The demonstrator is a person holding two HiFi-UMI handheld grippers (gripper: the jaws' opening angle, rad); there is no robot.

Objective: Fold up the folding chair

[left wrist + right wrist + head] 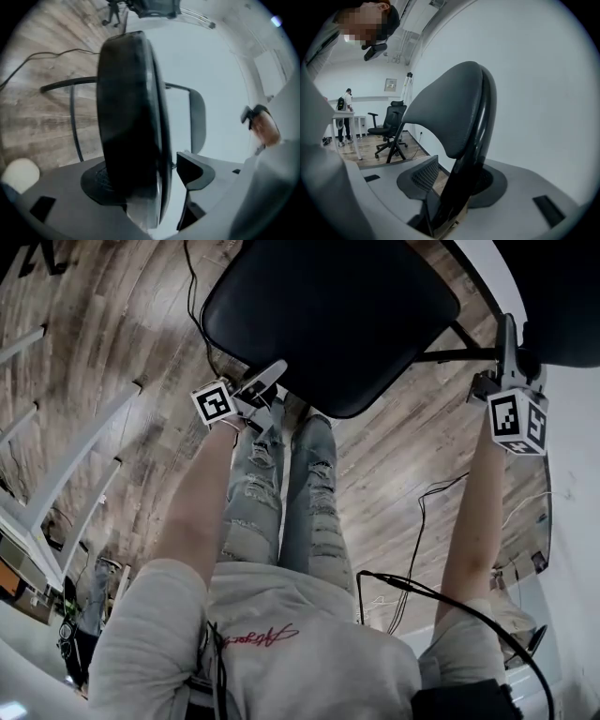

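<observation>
The black folding chair stands open in front of me, its padded seat [328, 315] level and its backrest [562, 296] by the white wall. My left gripper [267, 379] straddles the seat's near left edge. In the left gripper view the seat [126, 117] lies against one pad [96, 180], while the other pad [194, 171] stands clear of it, so the gripper [147, 176] is open. My right gripper [511, 348] reaches up to the backrest. There the backrest's [450, 108] black rim runs between the jaws of the gripper [457, 183], with a thin slit showing beside one pad [422, 180].
My legs in torn jeans [281, 493] stand close to the seat's front. Cables [422, 512] trail over the wood floor. White frames [75, 456] lean at the left, a white wall [572, 521] runs at the right. An office chair [389, 126] and a person [345, 117] are farther back.
</observation>
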